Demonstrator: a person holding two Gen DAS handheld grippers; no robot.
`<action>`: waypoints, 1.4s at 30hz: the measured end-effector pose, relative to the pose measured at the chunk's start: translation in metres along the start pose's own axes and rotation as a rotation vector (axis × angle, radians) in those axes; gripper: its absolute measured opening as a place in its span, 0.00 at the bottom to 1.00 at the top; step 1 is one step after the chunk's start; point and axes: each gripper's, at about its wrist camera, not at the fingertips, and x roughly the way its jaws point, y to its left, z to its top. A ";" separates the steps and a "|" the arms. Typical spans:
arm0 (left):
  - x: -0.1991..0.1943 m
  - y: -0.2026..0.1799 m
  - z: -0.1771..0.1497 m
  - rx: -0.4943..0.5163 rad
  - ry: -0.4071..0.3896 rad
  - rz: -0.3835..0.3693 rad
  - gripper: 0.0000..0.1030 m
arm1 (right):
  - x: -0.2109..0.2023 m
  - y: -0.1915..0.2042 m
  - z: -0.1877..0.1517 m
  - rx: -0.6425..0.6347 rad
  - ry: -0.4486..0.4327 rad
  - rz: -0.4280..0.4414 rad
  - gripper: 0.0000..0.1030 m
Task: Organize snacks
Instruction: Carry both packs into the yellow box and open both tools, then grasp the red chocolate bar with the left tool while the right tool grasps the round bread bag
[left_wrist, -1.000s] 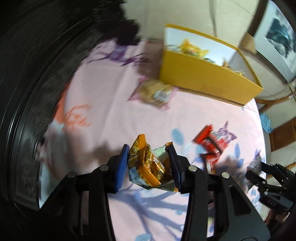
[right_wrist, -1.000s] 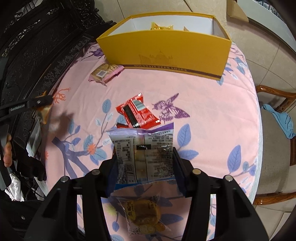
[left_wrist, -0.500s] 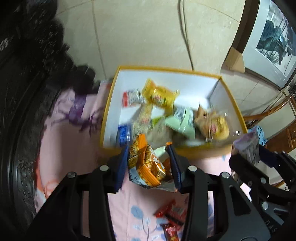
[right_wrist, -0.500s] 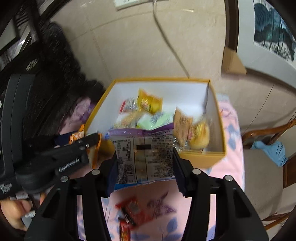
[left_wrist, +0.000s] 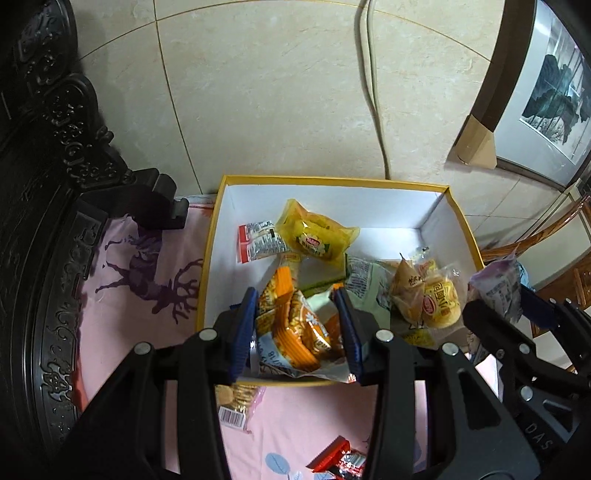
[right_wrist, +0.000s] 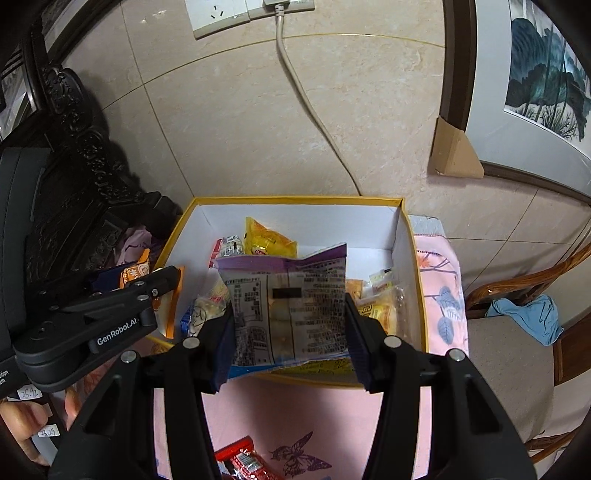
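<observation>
A yellow box (left_wrist: 210, 254) with white inside walls stands at the table's far edge and holds several snack packets. My left gripper (left_wrist: 297, 328) is shut on an orange snack packet (left_wrist: 295, 328), held over the box's near left part. My right gripper (right_wrist: 290, 325) is shut on a purple-edged clear packet (right_wrist: 291, 299), held over the box (right_wrist: 412, 258) near its front wall. The right gripper also shows at the right of the left wrist view (left_wrist: 498, 295). The left gripper shows at the left of the right wrist view (right_wrist: 147, 280).
A pink patterned tablecloth (left_wrist: 140, 280) covers the table. A cracker packet (left_wrist: 236, 402) and a red packet (left_wrist: 340, 461) lie in front of the box. Carved dark furniture (left_wrist: 48, 184) stands left. A tiled wall with a cable is behind, a wooden chair (right_wrist: 517, 332) right.
Both grippers have carried their packets from over the table forward to above the box. The view has steadied since half a second ago and both sit slightly closer over the box.
</observation>
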 end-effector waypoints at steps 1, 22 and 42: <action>0.002 0.001 0.003 -0.003 -0.001 0.002 0.42 | 0.001 -0.001 0.002 0.005 -0.005 -0.004 0.52; -0.025 0.032 -0.069 -0.041 0.052 -0.011 0.98 | -0.030 -0.015 -0.145 -0.163 0.309 0.096 0.73; -0.050 0.118 -0.239 -0.226 0.243 0.083 0.98 | -0.032 0.022 -0.332 -0.334 0.489 0.040 0.54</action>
